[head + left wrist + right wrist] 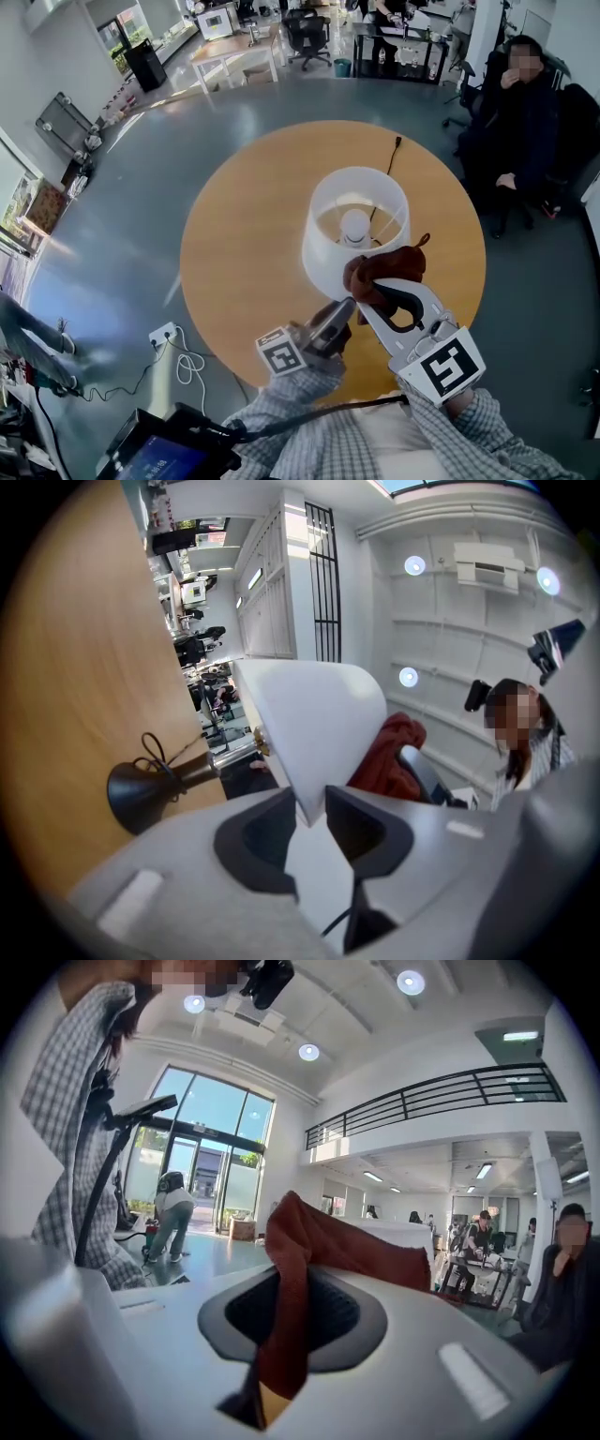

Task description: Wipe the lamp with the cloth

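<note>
Nearest, the left gripper [311,810] clamps the lower rim of the lamp [330,246], its jaws only narrowly apart on the white shade. Just beside it, the right gripper [286,1312] is closed on the reddish-brown cloth [389,269], which is bunched at the shade's near rim. The lamp stands near the middle of the round wooden surface [239,234]. Beyond it, a person [520,117] sits.

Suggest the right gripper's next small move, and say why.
Probably press the cloth against the lampshade outer wall and sweep along it. The right gripper is clamped on the cloth, which sits at the shade's near side. The left gripper pinches the shade's lower edge, which should steady it for a wipe.
</note>
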Demonstrator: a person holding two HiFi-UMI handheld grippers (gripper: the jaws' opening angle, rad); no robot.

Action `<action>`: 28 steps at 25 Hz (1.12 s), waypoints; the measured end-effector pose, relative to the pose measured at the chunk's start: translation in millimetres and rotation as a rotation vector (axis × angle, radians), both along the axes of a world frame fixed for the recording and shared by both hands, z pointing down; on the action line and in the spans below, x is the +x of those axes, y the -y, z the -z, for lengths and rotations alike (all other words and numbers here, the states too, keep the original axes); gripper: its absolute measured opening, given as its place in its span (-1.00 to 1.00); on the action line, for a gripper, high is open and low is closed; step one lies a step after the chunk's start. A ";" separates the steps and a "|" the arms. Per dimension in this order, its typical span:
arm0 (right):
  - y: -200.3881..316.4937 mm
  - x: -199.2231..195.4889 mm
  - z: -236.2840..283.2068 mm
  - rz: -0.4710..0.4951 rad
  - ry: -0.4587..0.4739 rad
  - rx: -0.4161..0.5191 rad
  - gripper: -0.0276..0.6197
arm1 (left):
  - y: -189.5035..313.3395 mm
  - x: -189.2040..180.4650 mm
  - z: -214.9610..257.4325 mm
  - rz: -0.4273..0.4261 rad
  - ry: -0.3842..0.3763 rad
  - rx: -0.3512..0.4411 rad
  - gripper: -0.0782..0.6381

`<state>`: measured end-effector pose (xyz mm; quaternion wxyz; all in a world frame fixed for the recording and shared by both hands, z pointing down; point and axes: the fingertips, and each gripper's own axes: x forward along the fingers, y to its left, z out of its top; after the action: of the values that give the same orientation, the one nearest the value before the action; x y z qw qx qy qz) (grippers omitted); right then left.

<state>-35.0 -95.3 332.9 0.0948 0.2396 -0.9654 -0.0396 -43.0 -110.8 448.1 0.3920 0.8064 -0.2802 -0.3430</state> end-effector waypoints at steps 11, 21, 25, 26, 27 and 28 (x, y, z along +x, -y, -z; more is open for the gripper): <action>-28.1 -50.2 -26.7 0.147 -0.384 0.256 -0.72 | 4.1 2.5 -0.9 0.004 0.010 0.001 -0.51; -34.4 -88.0 -14.5 0.323 -0.700 0.582 -0.72 | 5.6 3.7 -3.0 0.005 0.016 0.003 -0.51; -23.2 -95.4 -7.5 0.371 -0.876 0.775 -0.72 | 5.1 2.2 -5.1 0.006 0.018 0.003 -0.51; -18.4 -98.5 -4.6 0.368 -0.916 0.822 -0.72 | 5.3 2.1 -4.8 0.007 0.017 0.004 -0.51; -13.1 -102.2 -2.5 0.360 -0.955 0.866 -0.72 | 5.7 2.0 -4.3 0.009 0.017 0.005 -0.51; -8.5 -106.1 -3.1 0.353 -0.991 0.900 -0.72 | 6.4 2.0 -3.5 0.011 0.017 0.006 -0.51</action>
<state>-141.0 -86.8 336.0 0.4081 0.0487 -0.7225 -0.5560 -40.9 -117.2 451.6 0.3855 0.8088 -0.2869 -0.3390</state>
